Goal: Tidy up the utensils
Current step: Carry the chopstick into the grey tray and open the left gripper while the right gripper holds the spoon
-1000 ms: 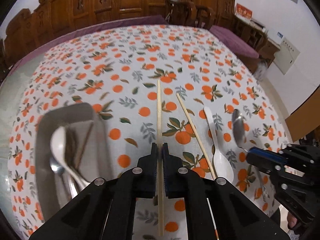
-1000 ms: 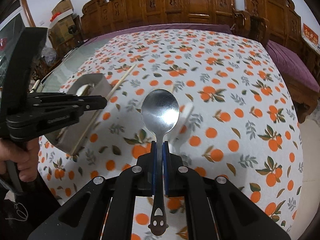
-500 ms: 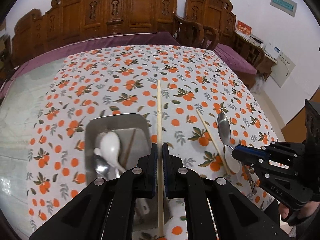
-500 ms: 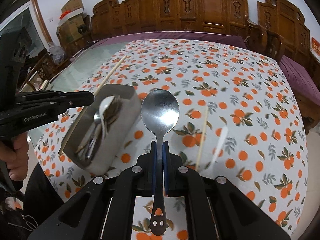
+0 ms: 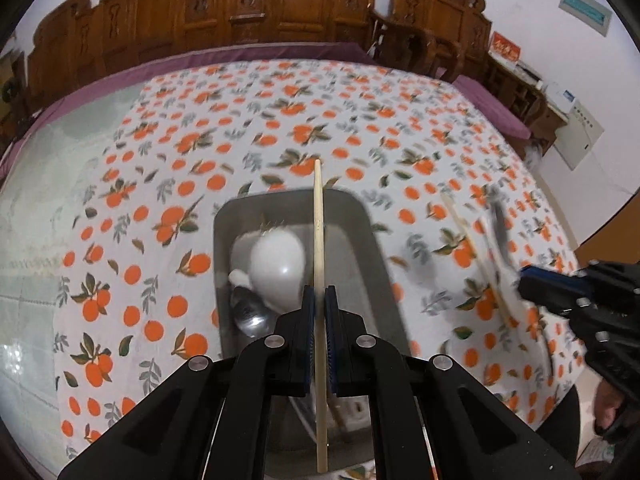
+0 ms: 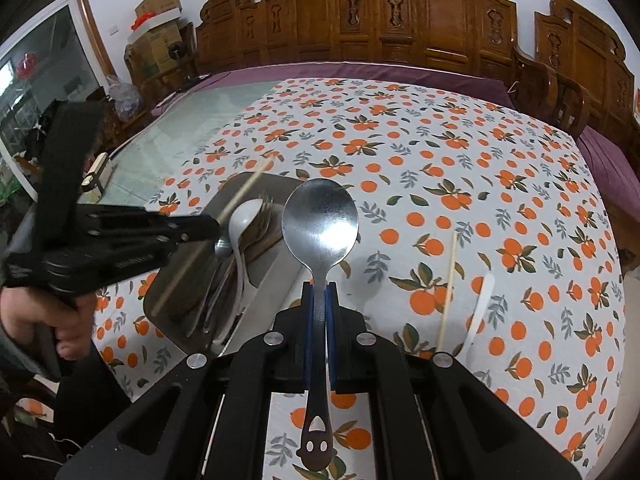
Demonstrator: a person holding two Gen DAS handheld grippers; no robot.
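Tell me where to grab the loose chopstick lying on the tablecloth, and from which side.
Grip the loose chopstick near mid-length, from straight above, tongs closing across its width. It lies flat on the tablecloth, thin and straight, so only its sides offer purchase. The white spoon lies just to its right; stay toward the far half.

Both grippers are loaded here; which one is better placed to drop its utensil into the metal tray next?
Left. The left gripper holds the wooden chopstick directly above the rectangular metal tray, lined up along it. The right gripper, shut on the stainless steel spoon, sits beside the tray's right edge.
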